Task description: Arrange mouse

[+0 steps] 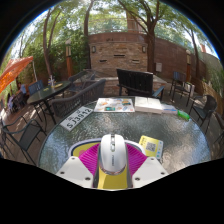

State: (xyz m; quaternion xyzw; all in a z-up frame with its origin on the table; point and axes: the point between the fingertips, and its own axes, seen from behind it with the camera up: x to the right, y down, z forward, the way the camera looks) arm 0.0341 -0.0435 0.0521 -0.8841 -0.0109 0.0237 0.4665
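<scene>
**Nothing readable out here**

Looked for any writing and honestly can't make out a word. The yellow box [151,146] and the papers [114,104] on the glass table [60,140] carry print, but it's too small to read.

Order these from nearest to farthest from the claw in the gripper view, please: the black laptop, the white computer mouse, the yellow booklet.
1. The white computer mouse stands between the fingers of the claw.
2. The yellow booklet lies on the glass table, just ahead of the claw, to the right.
3. The black laptop stands far beyond, at the table's far side.
</scene>
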